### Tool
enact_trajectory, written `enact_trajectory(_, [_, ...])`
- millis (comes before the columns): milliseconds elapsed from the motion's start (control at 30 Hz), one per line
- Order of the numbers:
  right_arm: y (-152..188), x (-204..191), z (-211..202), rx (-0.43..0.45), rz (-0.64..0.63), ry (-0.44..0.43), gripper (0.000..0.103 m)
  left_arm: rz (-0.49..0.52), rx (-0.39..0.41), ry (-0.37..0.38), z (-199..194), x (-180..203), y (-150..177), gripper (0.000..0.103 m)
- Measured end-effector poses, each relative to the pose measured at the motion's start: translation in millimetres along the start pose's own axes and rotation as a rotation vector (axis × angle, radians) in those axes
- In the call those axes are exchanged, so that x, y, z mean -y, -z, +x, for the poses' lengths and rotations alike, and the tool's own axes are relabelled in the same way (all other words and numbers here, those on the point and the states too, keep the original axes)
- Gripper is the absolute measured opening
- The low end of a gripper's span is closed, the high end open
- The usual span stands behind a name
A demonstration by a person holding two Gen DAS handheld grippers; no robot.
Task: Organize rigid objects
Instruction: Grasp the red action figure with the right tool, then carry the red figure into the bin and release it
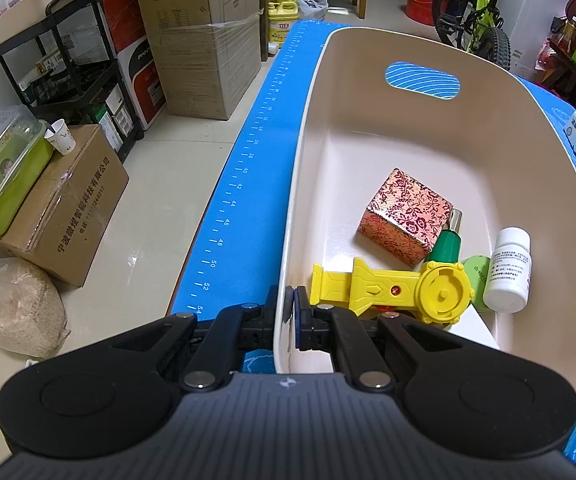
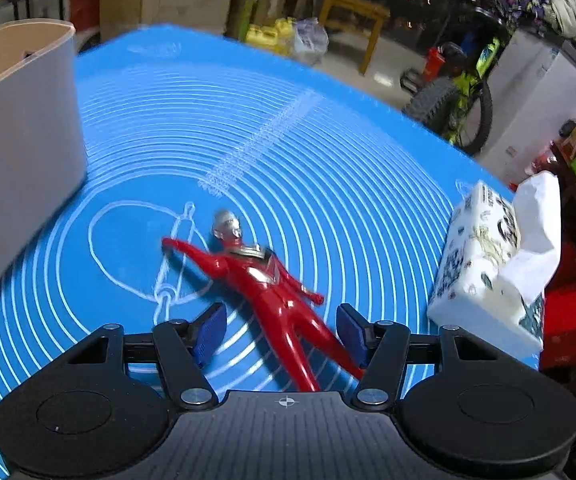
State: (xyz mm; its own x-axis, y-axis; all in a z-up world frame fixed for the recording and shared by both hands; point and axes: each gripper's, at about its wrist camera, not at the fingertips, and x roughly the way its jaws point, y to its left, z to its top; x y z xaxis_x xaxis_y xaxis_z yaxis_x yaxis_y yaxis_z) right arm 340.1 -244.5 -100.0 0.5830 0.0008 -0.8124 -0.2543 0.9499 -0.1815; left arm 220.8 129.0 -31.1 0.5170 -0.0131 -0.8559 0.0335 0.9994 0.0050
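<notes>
1. Much of the sorting is judged done: a floral patterned box point(image 1: 406, 216), a yellow plastic toy point(image 1: 392, 292), a white pill bottle point(image 1: 508, 270) and a green bottle point(image 1: 446, 246) are already seen lying inside the beige bin point(image 1: 368, 92).
2. One piece is left out: a red figure point(image 2: 264, 276) is seen lying flat on its back on the blue mat point(image 2: 328, 140) that covers the tabletop, well apart from the bin.
3. The left tongs point(image 1: 288, 304) are clamped tight on the bin's thin near wall, one pad outside and one inside, so the bin is judged to be steadied.
4. The right tongs point(image 2: 282, 326) are held about half open, astride the figure's legs; the pads are not touching it, so nothing is gripped.
5. The figure is made of glossy, hard plastic, slender, with arms spread and a silver head. The bin is smooth, rounded and matte, with an oval handle cut-out. The mat is printed with white concentric rings.
6. A tissue pack point(image 2: 484, 248) is seen at the mat's right edge; it is soft and is judged not to belong to the task.
</notes>
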Motion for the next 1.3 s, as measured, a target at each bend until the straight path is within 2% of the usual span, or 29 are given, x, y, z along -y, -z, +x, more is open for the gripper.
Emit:
enact_trajectory(67, [-3,1,0,-0.015,0.005,-0.015,0.051,0.001,-0.001,-0.002,0,1,0,0.009])
enact_trajectory(233, [-4,-8,-7,-0.046,-0.073,-0.008,0.040,0.000,-0.001,-0.003,1,1,0,0.009])
enact_trajectory(533, [0,-21,-29,0.002,-0.063,-0.069,0.039,0.000,-0.001,-0.002,1,1,0,0.009])
enact_trajectory(833, [-7,-32,-80,0.130,-0.075,-0.068,0.039,0.000,-0.001,-0.002,0,1,0,0.009])
enact_trajectory(1067, [-26,-47,-130,0.239,-0.112,-0.084,0.039,0.000,-0.001,-0.002,1,0,0,0.009])
enact_trajectory(1300, [-52,-82,-174,0.335,-0.168,-0.136,0.039,0.000,-0.001,-0.001,0,0,-1,0.008])
